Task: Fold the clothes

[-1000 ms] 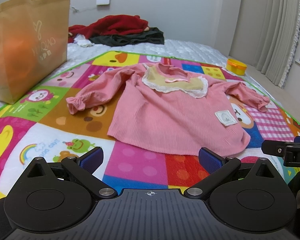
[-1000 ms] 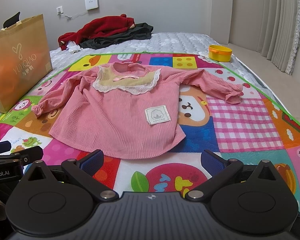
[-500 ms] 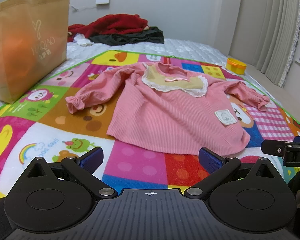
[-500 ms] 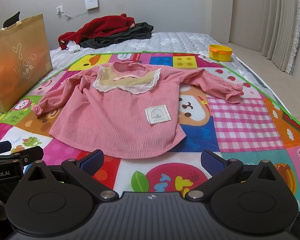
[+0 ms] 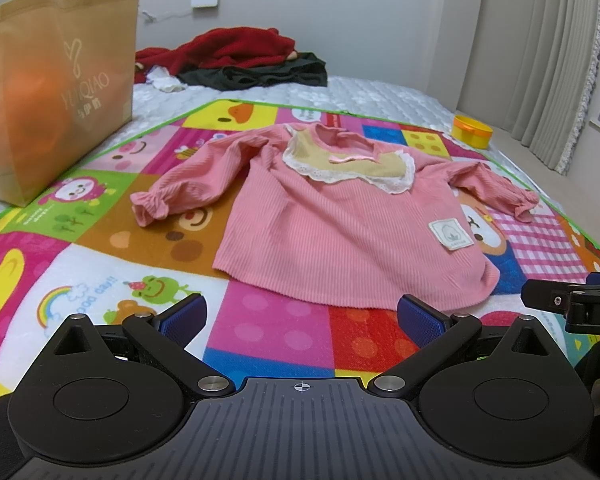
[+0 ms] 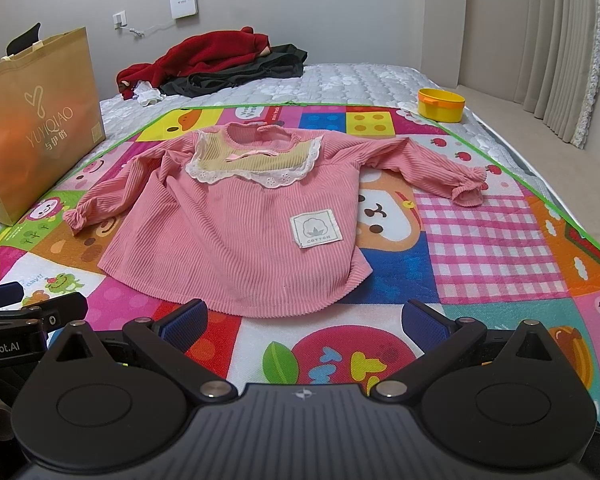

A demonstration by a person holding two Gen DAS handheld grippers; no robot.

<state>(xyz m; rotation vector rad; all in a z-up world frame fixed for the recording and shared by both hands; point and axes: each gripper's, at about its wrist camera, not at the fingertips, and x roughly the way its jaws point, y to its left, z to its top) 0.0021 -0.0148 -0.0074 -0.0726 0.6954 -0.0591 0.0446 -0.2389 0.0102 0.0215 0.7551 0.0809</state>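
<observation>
A small pink ribbed top (image 5: 340,236) (image 6: 236,240) with a beige lace bib and a white patch lies flat, face up, on the colourful play mat (image 5: 112,240) (image 6: 480,240), both sleeves spread out. My left gripper (image 5: 300,316) hovers open just short of the hem, nothing between its blue pads. Over the mat near the hem's right corner, my right gripper (image 6: 304,320) stands open and empty too. Each gripper's body shows at the edge of the other's view.
A brown paper bag (image 5: 56,88) (image 6: 36,128) stands at the mat's left edge. A red and dark clothes pile (image 5: 236,60) (image 6: 212,64) lies by the far wall. A yellow tub (image 5: 472,132) (image 6: 440,105) sits at the mat's far right corner. Curtains hang on the right.
The left wrist view has shifted very slightly; the top and both grippers keep their places and stay open.
</observation>
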